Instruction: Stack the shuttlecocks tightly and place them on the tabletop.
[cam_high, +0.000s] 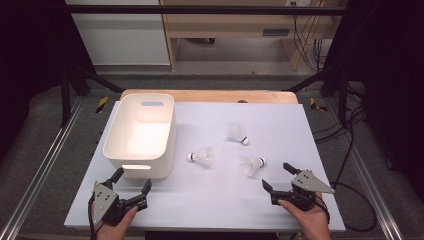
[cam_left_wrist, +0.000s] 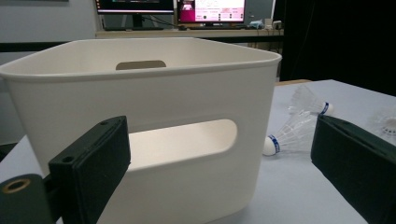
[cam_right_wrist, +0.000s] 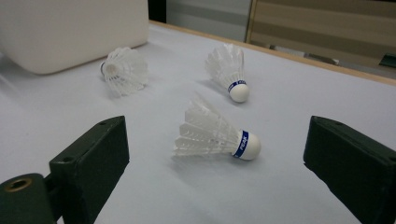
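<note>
Right claw (cam_high: 280, 176) is wide open w/ nothing in it, near the bench's front right corner. The nearest birdie (cam_right_wrist: 215, 134) lies on its side just ahead. Go low & slow, pinch the round cork end, not the feathers. Left claw (cam_high: 131, 181) is wide open too, by the white tub (cam_high: 141, 132).

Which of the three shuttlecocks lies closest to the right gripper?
The shuttlecock just ahead of the right gripper, cork pointing right. The other two lie farther off, nearer the white bin.
</note>
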